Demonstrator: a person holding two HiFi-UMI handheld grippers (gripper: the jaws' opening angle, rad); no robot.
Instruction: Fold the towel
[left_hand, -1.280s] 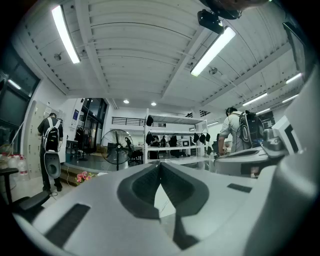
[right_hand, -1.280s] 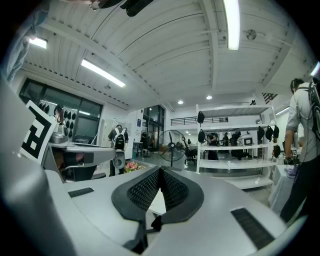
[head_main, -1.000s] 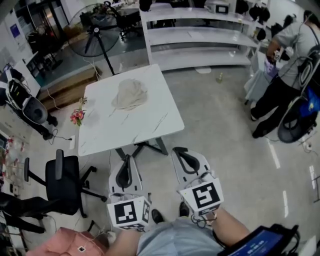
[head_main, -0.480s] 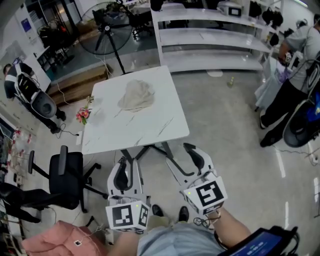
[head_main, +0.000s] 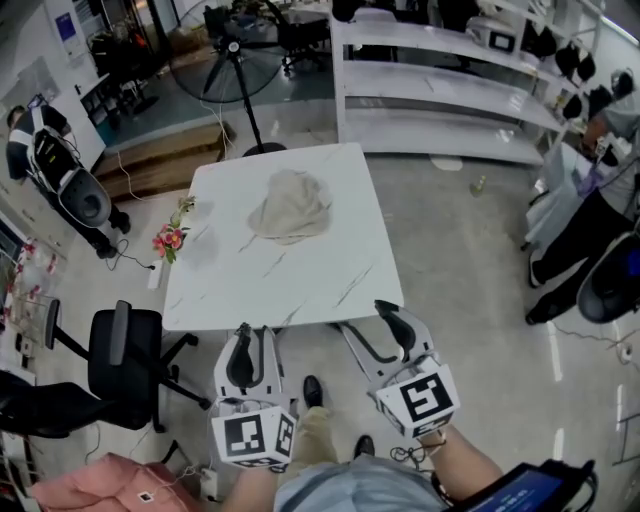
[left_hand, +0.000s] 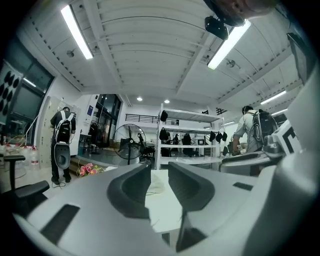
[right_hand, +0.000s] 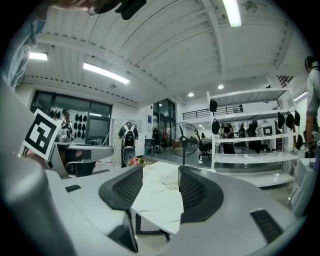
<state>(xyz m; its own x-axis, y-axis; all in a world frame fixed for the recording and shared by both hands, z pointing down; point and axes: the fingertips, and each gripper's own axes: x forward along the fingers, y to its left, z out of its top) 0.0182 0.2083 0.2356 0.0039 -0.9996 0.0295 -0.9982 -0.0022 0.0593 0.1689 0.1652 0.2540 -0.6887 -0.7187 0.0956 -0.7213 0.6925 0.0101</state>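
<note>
Flowers (head_main: 170, 238) sit at the left edge of the white marble-patterned table (head_main: 230, 290), and a black office chair (head_main: 125, 360) stands on the floor off the table's near left corner. Our left gripper (head_main: 250, 340) hangs just short of the table's near edge, pointing level towards it. Its jaws stand a little apart and are opening, with nothing between them. Further in, the beige towel (head_main: 289, 206) lies in a crumpled heap on the far half of the table, well apart from both tools. Our right gripper (head_main: 363, 318) hangs beside the left one at the near edge, its jaws wide and empty, though closing slightly.

We judge that folding has not begun and that the step in hand is the reach. To do it well we should carry both grippers across the bare tabletop together with the jaws parted. We should look for two corners or a free hem, because the heap needs spreading flat before any fold will lie true. Each side should pinch one layer only.
</note>
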